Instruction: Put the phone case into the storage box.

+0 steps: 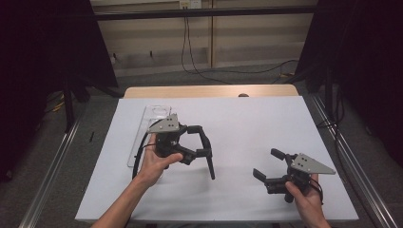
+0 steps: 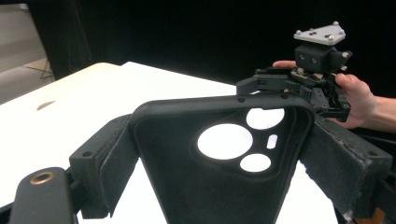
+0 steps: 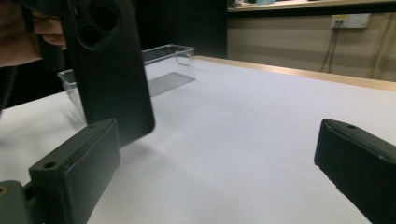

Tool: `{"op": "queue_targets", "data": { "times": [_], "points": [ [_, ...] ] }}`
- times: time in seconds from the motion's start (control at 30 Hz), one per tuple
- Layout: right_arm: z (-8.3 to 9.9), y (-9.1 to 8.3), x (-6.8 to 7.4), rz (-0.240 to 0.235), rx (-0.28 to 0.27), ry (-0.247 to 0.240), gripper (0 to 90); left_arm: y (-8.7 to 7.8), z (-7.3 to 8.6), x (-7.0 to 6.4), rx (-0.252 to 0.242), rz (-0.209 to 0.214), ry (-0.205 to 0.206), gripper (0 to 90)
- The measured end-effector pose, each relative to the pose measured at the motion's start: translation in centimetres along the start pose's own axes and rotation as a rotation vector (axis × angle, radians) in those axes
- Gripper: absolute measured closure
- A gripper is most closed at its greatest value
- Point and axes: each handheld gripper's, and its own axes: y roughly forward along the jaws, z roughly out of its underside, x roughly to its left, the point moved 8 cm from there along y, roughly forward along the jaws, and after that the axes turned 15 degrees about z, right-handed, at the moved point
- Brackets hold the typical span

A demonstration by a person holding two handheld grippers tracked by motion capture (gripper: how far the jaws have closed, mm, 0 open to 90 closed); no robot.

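A: Quick check, what's your left tool (image 1: 205,138) doing?

B: It's clamped on the black phone case (image 2: 224,158), one jaw on each long edge. You've got the case lifted off the bench (image 1: 247,123), hanging roughly upright w/ its lower end toward the white surface, approx. mid-bench. In the left gripper view the camera cutouts sit near the top, so you're looking at the inside of the shell.

A: Why hold it by the edges?

B: Prob. because it leaves both faces free. Edge grip also keeps the soft shell from folding, I'd guess.

A: And the right tool (image 1: 267,165)?

B: Jaws spread wide, nothing between them. You're holding it low near the bench's front right, well apart from the case and aimed toward it. The right gripper view has the case (image 3: 109,65) up at the left, beyond its left jaw.

A: So what's it there for?

B: Looks staged for a hand-over or a second grip, but that's a guess.

A: The clear thing?

B: Transparent tray (image 1: 151,124), behind and just left of your left hand (image 1: 153,166). Nothing visible in it, so possibly where the case goes or came from. Can't tell which.
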Motion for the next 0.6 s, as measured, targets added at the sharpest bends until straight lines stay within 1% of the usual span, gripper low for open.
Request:
{"op": "queue_targets", "data": {
  "times": [0.07,0.17,0.27,0.33,0.4,0.53,0.6],
  "points": [
    [0.2,-0.2,-0.5,0.029,-0.003,0.010,0.1,-0.2,-0.1,0.0,-0.004,-0.010,-0.002,14.2],
    [0.3,-0.4,-1.3,0.070,-0.008,0.014,0.0,-0.6,-0.1,0.1,-0.005,-0.029,-0.007,14.2],
    [0.8,-0.5,-1.9,0.107,-0.001,0.014,0.0,-0.9,-0.2,0.3,-0.010,-0.040,-0.017,14.2],
    [1.1,-0.5,-1.9,0.106,0.009,0.013,0.1,-1.2,-0.3,0.5,-0.012,-0.062,-0.017,14.2],
    [1.0,-0.5,-2.0,0.112,0.004,0.018,0.1,-1.5,-0.3,0.6,-0.017,-0.070,-0.025,14.2],
    [1.0,-0.6,-2.1,0.108,-0.009,0.020,0.2,-2.3,-0.4,1.0,-0.025,-0.107,-0.036,14.2],
    [1.0,-0.6,-2.1,0.112,-0.010,0.014,0.0,-2.6,-0.4,1.2,-0.029,-0.126,-0.045,14.2]
  ]
}}
